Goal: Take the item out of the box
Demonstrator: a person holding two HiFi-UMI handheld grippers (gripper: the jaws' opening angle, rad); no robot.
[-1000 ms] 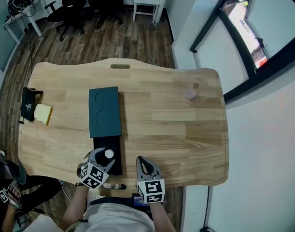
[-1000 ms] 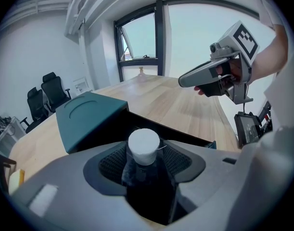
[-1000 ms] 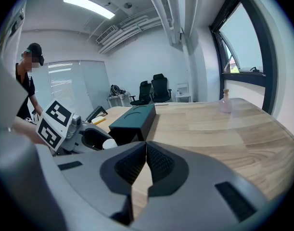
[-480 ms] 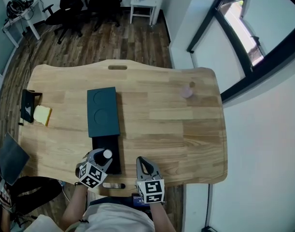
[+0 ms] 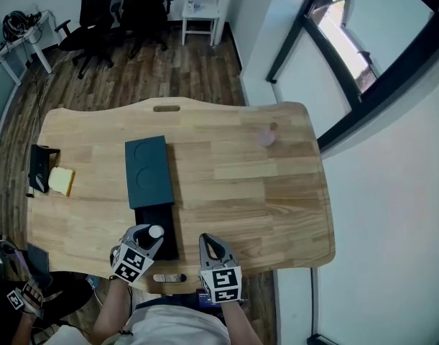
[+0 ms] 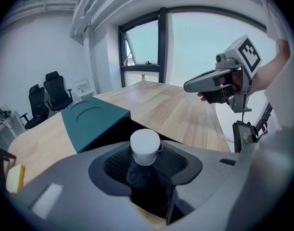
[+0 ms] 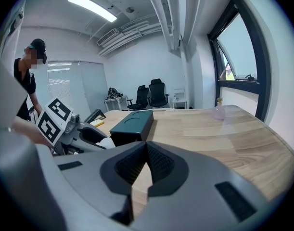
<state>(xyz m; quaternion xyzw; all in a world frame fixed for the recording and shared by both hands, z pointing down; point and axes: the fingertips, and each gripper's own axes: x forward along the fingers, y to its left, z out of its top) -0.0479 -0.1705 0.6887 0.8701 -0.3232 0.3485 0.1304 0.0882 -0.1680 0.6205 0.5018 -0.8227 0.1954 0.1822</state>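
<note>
Since a second ago, the left tool (image 5: 149,237) has been closing its jaws on the little dark bottle (image 5: 155,231).

From the head view, the bottle is at the black tray (image 5: 167,218) by the near edge of the pale wooden surface (image 5: 241,192). The tray touches the near end of a blocky teal box (image 5: 149,171) with two round dents on top.

The left gripper view shows bumpy black pads (image 6: 178,160) squeezing the bottle under its round white cap (image 6: 145,146).

The right gripper view shows the right tool (image 7: 146,148) with its jaws together, holding nothing.
</note>
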